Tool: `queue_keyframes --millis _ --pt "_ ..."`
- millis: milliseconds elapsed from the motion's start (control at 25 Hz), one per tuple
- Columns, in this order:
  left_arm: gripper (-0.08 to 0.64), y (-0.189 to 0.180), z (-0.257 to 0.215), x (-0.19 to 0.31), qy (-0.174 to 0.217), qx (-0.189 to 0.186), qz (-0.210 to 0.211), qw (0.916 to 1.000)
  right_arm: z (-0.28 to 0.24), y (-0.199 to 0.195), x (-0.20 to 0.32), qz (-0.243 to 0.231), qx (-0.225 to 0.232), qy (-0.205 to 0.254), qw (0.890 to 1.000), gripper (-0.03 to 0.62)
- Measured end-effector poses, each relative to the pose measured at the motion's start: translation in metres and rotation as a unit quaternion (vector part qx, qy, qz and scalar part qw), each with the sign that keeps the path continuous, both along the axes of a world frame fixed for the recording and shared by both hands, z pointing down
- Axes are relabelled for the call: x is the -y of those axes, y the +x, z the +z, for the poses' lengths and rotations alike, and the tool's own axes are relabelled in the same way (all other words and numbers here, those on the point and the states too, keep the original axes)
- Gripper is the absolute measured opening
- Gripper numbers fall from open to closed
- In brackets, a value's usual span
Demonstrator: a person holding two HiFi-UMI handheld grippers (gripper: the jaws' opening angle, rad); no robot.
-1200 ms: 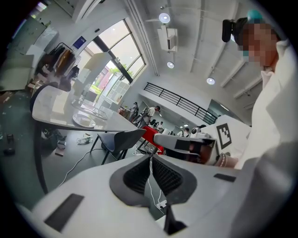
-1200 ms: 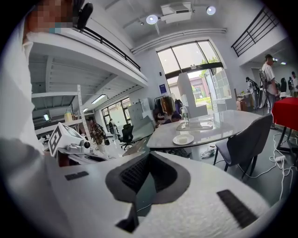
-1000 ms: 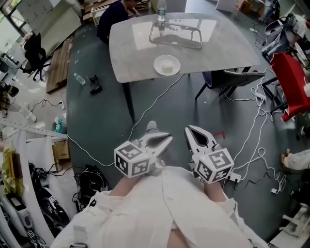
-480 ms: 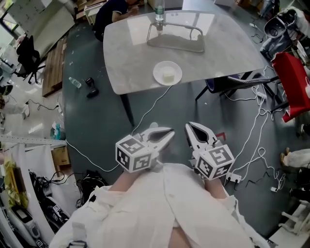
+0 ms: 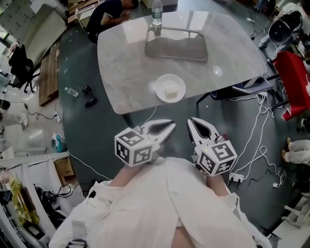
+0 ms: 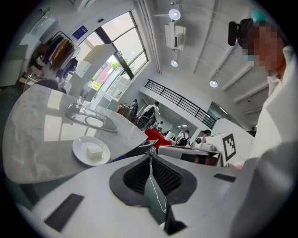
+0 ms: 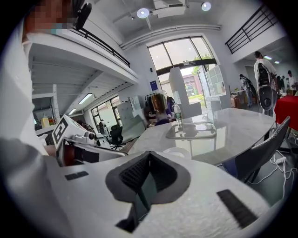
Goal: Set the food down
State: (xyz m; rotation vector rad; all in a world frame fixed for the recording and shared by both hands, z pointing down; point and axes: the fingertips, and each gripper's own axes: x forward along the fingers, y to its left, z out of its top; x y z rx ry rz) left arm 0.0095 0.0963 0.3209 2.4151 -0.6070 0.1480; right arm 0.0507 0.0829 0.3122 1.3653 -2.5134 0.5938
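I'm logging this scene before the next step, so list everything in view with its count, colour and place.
table: one, pale grey marble, ahead of the person
plate: one, white, near the table's near edge
food cube: one, pale, on the plate
tray: one, grey, on the table's far half
bottle: one, clear, by the tray's far left corner
chair: one, dark, at the table's right side
cables: several, white, across the dark floor
red object: one, right edge, kind unclear
left gripper: one, white, jaws together, empty, short of the table
right gripper: one, white, jaws together, empty, beside the left
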Motion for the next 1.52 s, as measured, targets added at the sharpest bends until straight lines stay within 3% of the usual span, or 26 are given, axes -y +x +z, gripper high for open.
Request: queue_keyframes --millis 600,1040,1520 --pt "0.028 -0.017 -0.006 0.121 0.016 -0.007 0.023 0.9996 0.007 -0.019 0.104 0.019 0.004 -0.011 1.000 0.002" --pt "0.028 0.001 0.010 0.131 0.001 -0.001 0.076 0.9971 0.017 -0.014 0.120 0.023 0.000 -0.031 0.999 0.002" --pt "0.028 -0.002 0.023 0.140 -0.041 0.005 0.021 0.9989 0.023 -0.014 0.134 -0.018 0.006 -0.055 0.998 0.002"
